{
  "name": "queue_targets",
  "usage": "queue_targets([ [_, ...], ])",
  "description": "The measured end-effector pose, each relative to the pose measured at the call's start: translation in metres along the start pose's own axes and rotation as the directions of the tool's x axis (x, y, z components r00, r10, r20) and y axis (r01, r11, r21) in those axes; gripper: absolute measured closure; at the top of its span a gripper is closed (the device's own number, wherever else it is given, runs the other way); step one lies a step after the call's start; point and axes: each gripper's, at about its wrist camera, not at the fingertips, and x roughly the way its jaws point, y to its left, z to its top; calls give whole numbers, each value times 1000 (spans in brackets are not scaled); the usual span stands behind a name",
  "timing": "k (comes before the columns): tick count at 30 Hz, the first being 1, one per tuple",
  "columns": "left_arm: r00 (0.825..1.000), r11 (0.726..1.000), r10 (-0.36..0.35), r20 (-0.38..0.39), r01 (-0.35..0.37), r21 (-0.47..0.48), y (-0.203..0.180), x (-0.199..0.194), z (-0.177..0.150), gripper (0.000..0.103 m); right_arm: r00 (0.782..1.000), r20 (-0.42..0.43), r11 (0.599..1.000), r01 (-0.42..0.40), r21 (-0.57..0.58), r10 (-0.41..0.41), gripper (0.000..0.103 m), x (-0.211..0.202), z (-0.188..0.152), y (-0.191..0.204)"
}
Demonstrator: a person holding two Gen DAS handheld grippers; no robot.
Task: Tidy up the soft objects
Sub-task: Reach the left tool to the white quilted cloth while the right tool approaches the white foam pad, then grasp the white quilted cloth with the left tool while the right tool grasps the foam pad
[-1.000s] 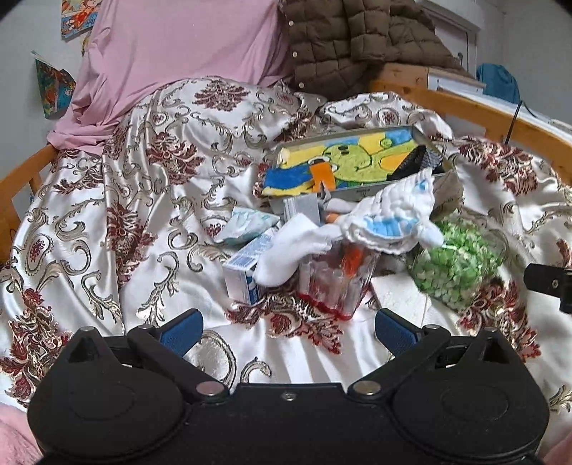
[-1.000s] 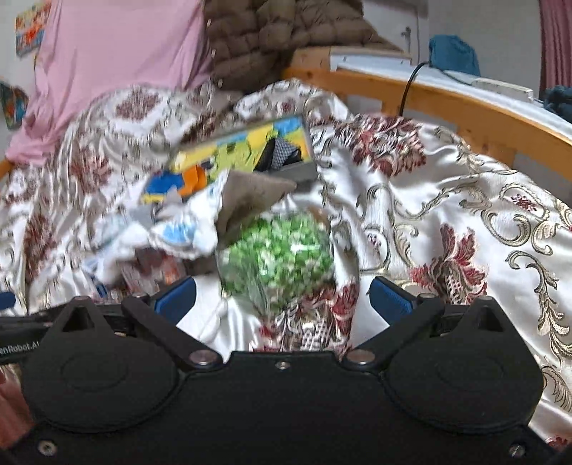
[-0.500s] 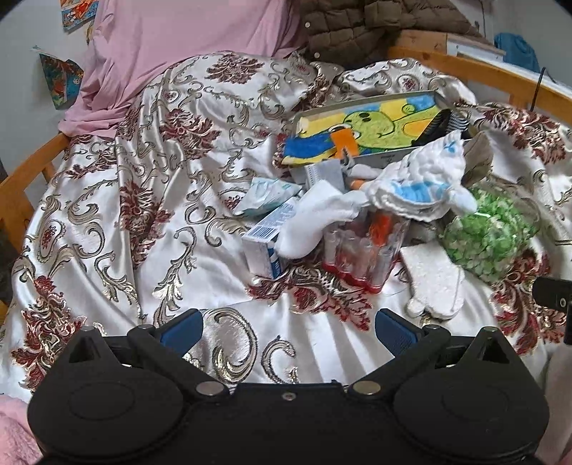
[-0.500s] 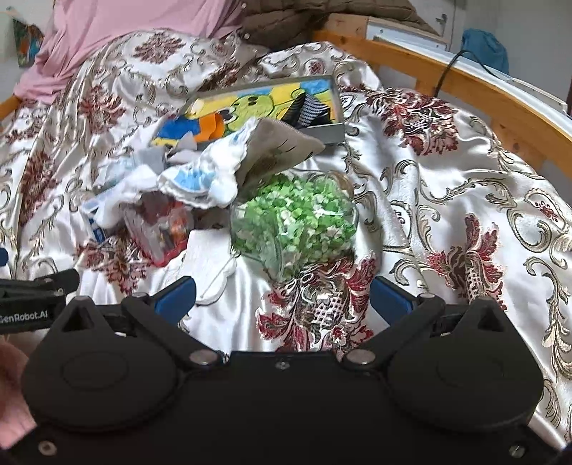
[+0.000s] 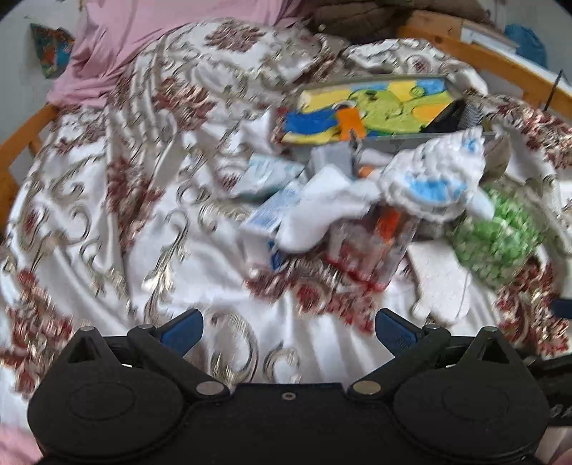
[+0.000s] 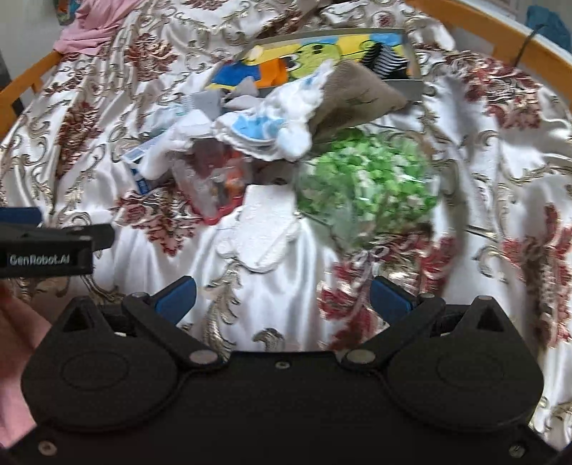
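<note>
A pile of things lies on a floral satin bedspread. On top is a white-and-blue quilted cloth, with a white sock to its left. A flat white textured cloth lies nearer me, beside a clear bag of green bits. A grey-brown cloth rests behind. My left gripper and right gripper both hover open over bare bedspread, short of the pile, holding nothing. Both views are blurred.
A colourful cartoon-printed box sits behind the pile. A clear plastic container with red base and a small blue-white carton lie within it. A wooden bed rail curves round the far side. A pink cloth lies at the back left.
Both grippers have risen and tilted downward, so the pile appears more from above. The flat white cloth has come into view. Both stay open.
</note>
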Motion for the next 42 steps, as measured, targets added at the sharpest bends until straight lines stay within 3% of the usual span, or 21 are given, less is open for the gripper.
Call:
queue_targets([
  [5, 989, 988, -97, 114, 82, 128, -12, 3, 22, 1, 999, -11, 999, -48, 21, 49, 1, 21, 9, 0],
  [8, 969, 967, -191, 160, 157, 201, -22, 11, 35, 1, 999, 11, 998, -53, 44, 53, 1, 29, 10, -1],
  [12, 930, 934, -306, 202, 252, 254, -35, 26, 47, 1, 998, 59, 998, -20, 54, 17, 1, 38, 12, -2],
  [18, 876, 878, -425, 228, 338, 340, -56, 47, 60, 1, 997, 76, 992, -16, 121, 7, 1, 59, 14, -5],
  [23, 831, 830, -512, 217, 412, 376, -64, 62, 71, 2, 998, 57, 991, -12, 130, 5, 2, 80, 14, -1],
  [28, 790, 774, -586, 183, 478, 415, -69, 76, 78, 11, 997, 67, 994, 19, 109, -26, 7, 91, 14, 5],
  [34, 788, 756, -600, 139, 501, 422, -69, 97, 85, 25, 995, 78, 993, 51, 109, -60, 17, 107, 19, 12],
  [36, 777, 749, -616, 129, 526, 403, -65, 101, 86, 29, 996, 69, 993, 52, 105, -59, 19, 114, 20, 16],
  [40, 772, 743, -625, 117, 543, 390, -62, 103, 85, 51, 998, 49, 996, 42, 74, -46, 20, 127, 20, 21],
  [42, 769, 737, -631, 104, 552, 389, -62, 103, 85, 56, 997, 54, 998, 44, 48, -46, 22, 132, 21, 25],
])
